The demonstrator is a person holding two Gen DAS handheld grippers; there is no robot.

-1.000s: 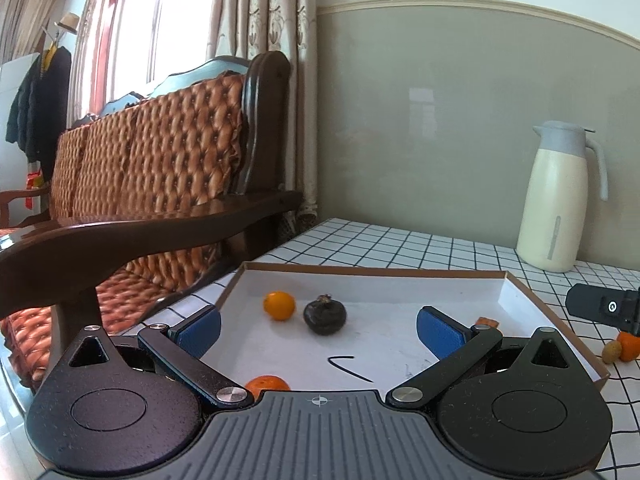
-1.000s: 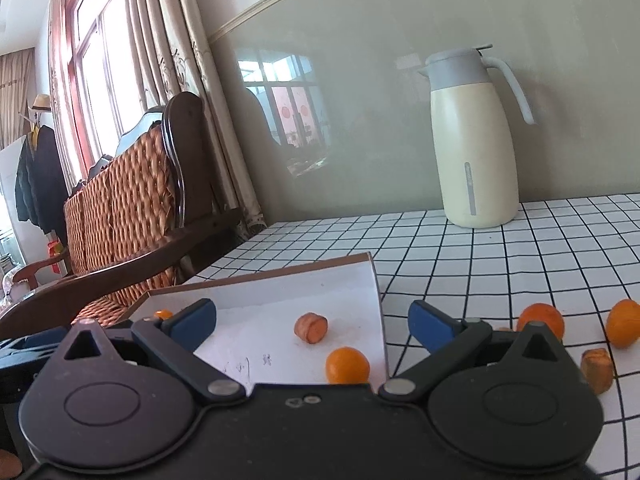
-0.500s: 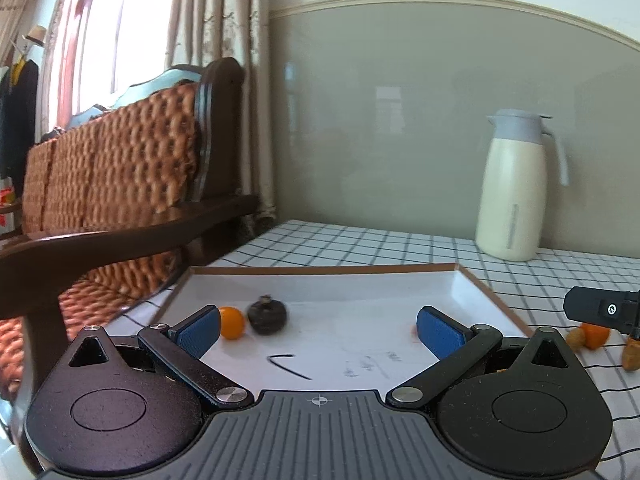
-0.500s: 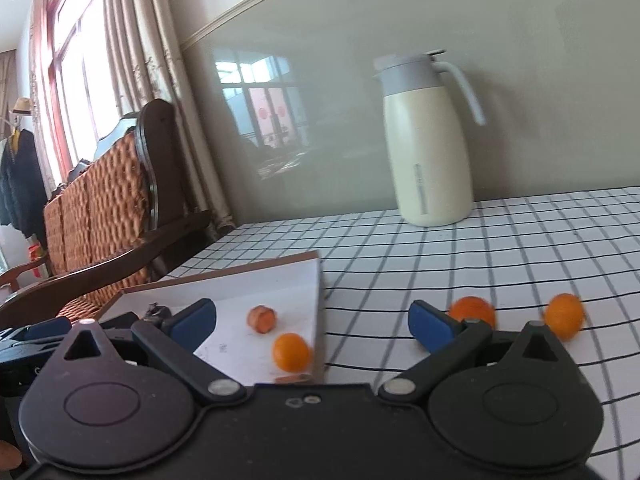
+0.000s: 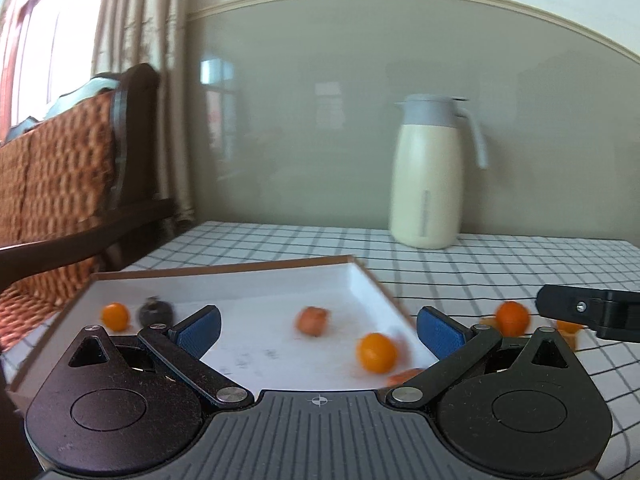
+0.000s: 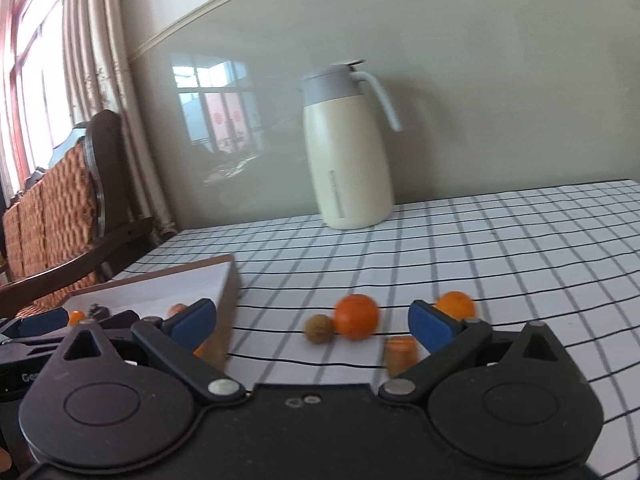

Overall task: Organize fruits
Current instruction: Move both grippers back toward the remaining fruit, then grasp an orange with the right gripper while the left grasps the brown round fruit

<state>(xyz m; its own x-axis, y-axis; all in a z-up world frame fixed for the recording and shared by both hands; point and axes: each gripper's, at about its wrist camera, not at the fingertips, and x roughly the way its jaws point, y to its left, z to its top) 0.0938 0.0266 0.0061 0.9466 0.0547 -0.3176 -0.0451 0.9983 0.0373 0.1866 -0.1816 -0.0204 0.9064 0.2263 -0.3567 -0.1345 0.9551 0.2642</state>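
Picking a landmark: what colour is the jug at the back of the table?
Cream body with a grey lid and handle; the jug shows best in the right wrist view.

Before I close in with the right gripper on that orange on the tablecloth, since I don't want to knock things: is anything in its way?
Nothing visible blocks it. The right gripper is open and the orange sits on the checked tablecloth just ahead between its fingers. A small brown fruit touches the orange's left side, and an orange chunk lies near the right finger.
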